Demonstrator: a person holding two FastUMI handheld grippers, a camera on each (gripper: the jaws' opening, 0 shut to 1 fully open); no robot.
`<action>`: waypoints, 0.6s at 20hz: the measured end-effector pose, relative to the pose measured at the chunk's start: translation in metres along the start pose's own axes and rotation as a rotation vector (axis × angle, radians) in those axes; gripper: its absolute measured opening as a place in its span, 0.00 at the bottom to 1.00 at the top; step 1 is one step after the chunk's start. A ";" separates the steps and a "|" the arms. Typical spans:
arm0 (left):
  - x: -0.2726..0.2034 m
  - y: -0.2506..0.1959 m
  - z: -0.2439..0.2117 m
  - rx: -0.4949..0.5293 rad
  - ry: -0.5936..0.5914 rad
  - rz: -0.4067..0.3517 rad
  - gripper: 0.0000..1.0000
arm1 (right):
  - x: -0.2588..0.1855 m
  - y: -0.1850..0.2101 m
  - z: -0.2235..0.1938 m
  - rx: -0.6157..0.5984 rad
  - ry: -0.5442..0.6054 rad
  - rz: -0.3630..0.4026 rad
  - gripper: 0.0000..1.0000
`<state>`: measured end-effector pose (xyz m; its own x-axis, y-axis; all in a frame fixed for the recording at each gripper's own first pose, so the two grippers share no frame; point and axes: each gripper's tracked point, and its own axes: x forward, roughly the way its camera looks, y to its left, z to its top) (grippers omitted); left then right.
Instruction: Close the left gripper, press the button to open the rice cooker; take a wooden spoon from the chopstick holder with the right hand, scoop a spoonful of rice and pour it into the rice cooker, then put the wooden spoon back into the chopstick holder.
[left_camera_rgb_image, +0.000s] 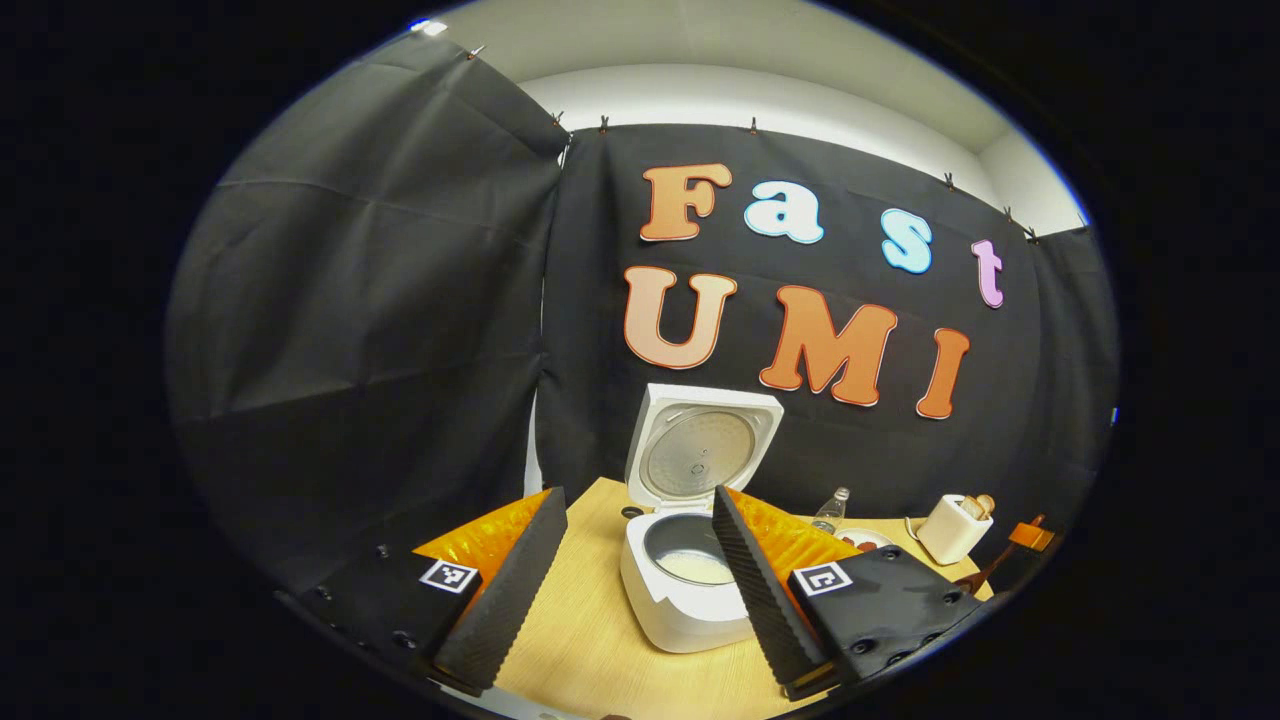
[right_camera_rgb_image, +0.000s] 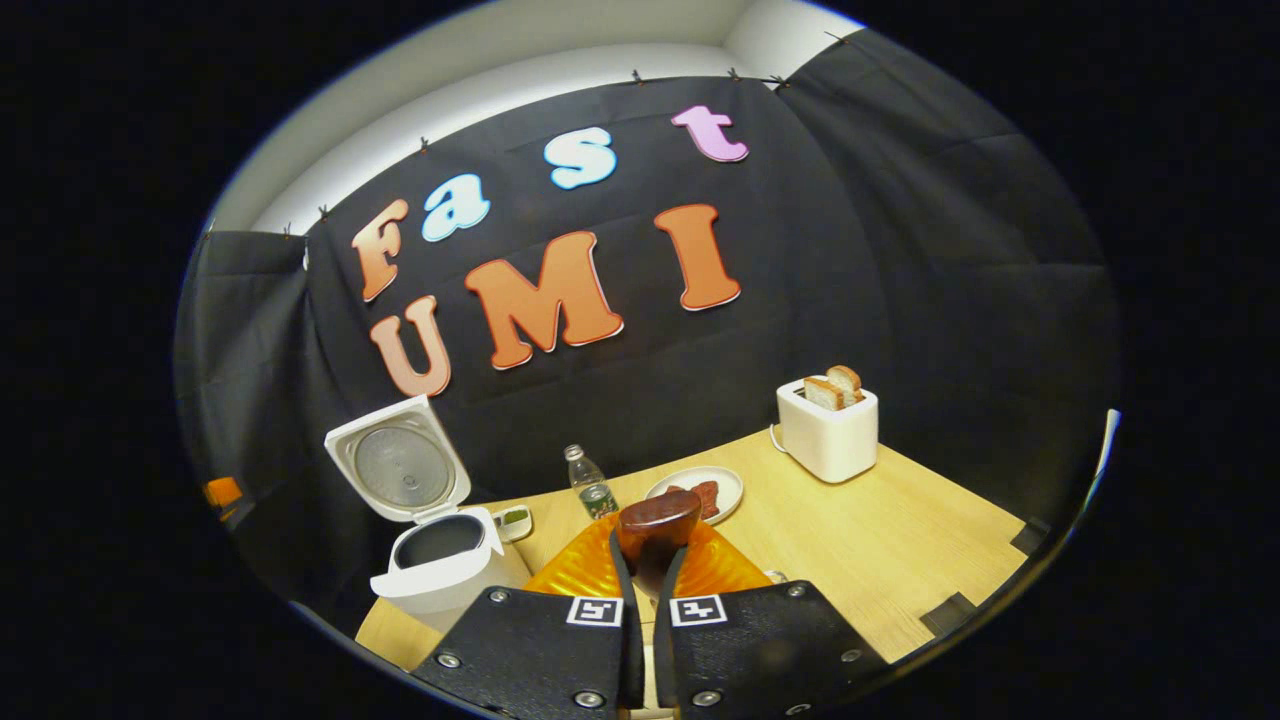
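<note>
The white rice cooker (left_camera_rgb_image: 690, 590) stands on the wooden table with its lid (left_camera_rgb_image: 700, 450) raised; pale rice lies in the bottom of its pot. My left gripper (left_camera_rgb_image: 637, 497) is open, hanging in front of the cooker with its fingers framing it and nothing between them. In the right gripper view the open rice cooker (right_camera_rgb_image: 440, 570) is at the lower left. My right gripper (right_camera_rgb_image: 648, 560) is shut on the dark wooden spoon (right_camera_rgb_image: 660, 515), whose bowl sticks out past the fingertips over the table.
A white toaster (right_camera_rgb_image: 828, 425) with bread slices stands at the back right. A plate (right_camera_rgb_image: 725, 480) with red food and a small bottle (right_camera_rgb_image: 590, 487) sit mid-table, and a small pale dish (right_camera_rgb_image: 512, 520) lies beside the cooker. The other gripper (left_camera_rgb_image: 1030, 535) is at the far right.
</note>
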<state>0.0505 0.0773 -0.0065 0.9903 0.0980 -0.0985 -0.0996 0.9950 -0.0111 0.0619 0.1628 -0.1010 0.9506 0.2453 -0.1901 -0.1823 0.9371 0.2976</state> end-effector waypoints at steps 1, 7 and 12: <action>-0.001 0.001 0.001 0.010 0.000 -0.002 0.99 | 0.000 0.004 -0.010 -0.020 0.013 0.003 0.03; -0.001 0.001 0.002 0.048 0.003 -0.020 0.99 | 0.002 0.010 -0.069 -0.132 0.076 -0.021 0.03; 0.004 0.003 -0.008 0.067 0.035 -0.023 0.99 | 0.011 0.006 -0.103 -0.154 0.092 -0.053 0.03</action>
<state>0.0531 0.0809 -0.0149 0.9882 0.0754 -0.1333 -0.0689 0.9962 0.0529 0.0450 0.1965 -0.1980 0.9343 0.2092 -0.2887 -0.1752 0.9746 0.1395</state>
